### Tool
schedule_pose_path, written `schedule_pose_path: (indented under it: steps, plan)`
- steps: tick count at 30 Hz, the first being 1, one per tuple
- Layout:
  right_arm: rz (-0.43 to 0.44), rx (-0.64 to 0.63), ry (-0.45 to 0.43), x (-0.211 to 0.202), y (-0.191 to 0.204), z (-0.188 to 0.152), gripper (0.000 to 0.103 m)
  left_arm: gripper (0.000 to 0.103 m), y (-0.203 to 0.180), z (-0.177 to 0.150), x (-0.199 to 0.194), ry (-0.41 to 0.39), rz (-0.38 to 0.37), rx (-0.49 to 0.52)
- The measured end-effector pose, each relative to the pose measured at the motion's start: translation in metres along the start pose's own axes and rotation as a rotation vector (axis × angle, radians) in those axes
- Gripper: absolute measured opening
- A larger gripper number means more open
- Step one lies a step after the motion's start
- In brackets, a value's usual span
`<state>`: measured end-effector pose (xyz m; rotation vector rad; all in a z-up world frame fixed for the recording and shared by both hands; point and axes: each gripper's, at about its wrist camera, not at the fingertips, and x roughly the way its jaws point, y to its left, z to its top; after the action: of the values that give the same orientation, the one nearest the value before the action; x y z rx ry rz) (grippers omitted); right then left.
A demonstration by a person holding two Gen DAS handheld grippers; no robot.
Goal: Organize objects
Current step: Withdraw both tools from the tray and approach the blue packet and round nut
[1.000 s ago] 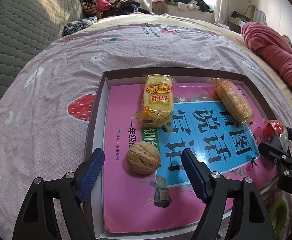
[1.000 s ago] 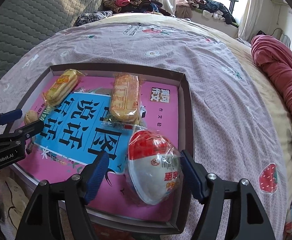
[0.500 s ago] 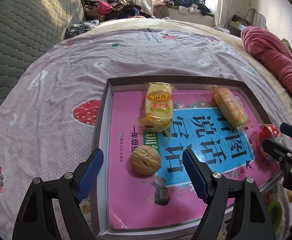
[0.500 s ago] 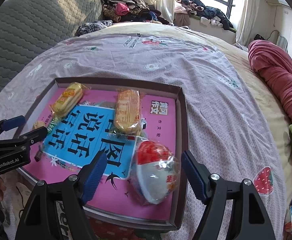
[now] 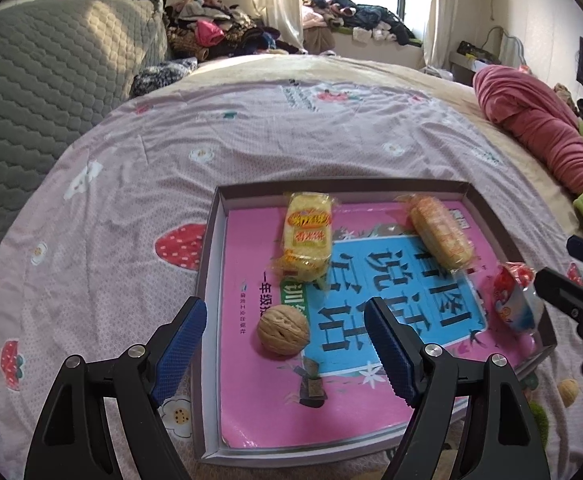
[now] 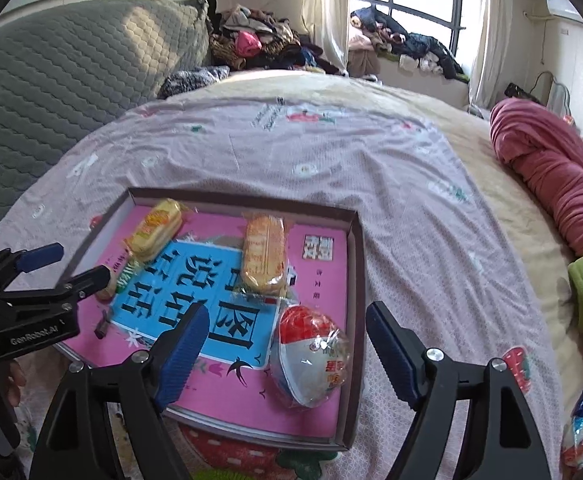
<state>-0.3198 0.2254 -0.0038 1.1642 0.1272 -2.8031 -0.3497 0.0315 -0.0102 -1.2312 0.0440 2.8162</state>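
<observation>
Since a second ago we have lifted both tools away from the tray [image 5: 211, 240] on the bed. Our left tool [image 5: 285, 344] hangs wide and empty, the walnut [image 5: 283, 330] below it in the tray. Our right tool [image 6: 287, 354] is opening, the plastic egg [image 6: 313, 360] released in the tray's near right corner, apparently placed.

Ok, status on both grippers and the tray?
Left gripper open, empty. Right gripper opening, clear of egg packet. Walnut, two snack packs in tray.
</observation>
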Motion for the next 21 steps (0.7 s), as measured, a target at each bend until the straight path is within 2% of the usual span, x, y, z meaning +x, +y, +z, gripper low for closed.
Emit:
schedule_pose_path:
  steps: [12, 21]
  plan:
    - [-0.037, -0.012, -0.171, -0.099, -0.004, 0.005, 0.089, 0.082, -0.005, -0.009, -0.077, -0.104, -0.008, 0.002]
    - [-0.043, -0.03, -0.181, -0.153, -0.002, -0.016, 0.09, 0.082, -0.025, -0.04, -0.137, -0.119, -0.019, 0.051]
